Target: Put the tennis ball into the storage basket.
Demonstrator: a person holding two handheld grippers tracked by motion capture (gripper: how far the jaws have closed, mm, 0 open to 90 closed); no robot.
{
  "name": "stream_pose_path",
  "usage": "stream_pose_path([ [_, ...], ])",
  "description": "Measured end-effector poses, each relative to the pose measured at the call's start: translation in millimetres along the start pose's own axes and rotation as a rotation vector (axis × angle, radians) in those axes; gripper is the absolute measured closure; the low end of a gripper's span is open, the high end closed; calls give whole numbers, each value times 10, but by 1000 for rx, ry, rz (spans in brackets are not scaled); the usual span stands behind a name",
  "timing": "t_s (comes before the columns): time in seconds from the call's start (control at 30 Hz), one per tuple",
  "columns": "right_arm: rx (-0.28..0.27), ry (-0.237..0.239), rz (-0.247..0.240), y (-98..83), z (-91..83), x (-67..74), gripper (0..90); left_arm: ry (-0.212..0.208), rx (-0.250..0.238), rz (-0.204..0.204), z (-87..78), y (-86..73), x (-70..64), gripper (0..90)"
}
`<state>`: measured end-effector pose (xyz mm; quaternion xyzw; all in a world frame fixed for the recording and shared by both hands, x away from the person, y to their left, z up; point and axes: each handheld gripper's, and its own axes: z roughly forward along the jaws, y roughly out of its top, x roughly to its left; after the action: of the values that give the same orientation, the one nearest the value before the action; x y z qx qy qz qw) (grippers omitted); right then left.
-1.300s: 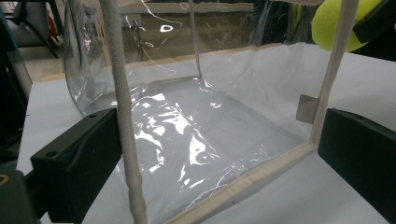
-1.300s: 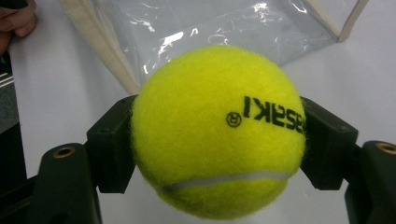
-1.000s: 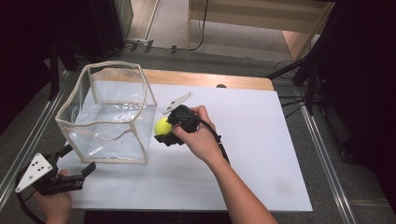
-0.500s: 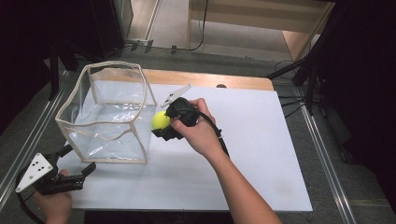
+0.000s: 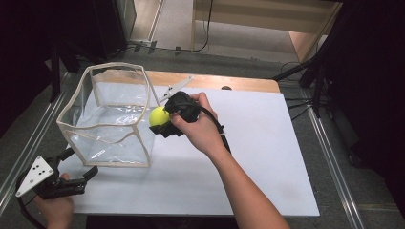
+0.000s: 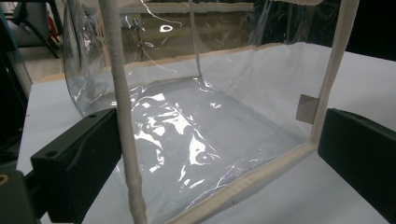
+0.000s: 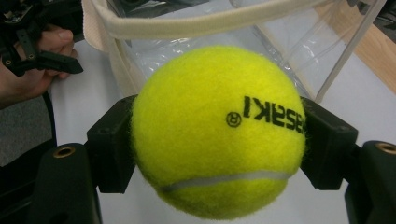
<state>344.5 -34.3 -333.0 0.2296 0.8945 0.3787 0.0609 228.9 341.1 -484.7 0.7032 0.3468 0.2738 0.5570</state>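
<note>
White worktop [image 5: 267, 157]. My right gripper [image 5: 168, 125] jaws clamp the tennis ball [image 5: 158, 116] beside the clear bag [image 5: 106, 143] rim; left gripper [image 5: 64, 181] jaws wide at its corner. Carry step; next, over rim, release.

Bare forearms, no sleeves. Matte black blocky two-jaw right gripper [image 5: 165, 125], brass screw inserts, black cable. Matching black left gripper [image 5: 79, 162], grey three-cornered plate with dark holes.
</note>
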Motion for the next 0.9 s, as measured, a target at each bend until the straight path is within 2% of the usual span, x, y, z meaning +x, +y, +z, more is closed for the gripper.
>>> stream_pose_path([
  [0.9, -24, -4, -23, 286, -110, -3, 236, -1, -6, -4, -3, -1, 0, 1],
])
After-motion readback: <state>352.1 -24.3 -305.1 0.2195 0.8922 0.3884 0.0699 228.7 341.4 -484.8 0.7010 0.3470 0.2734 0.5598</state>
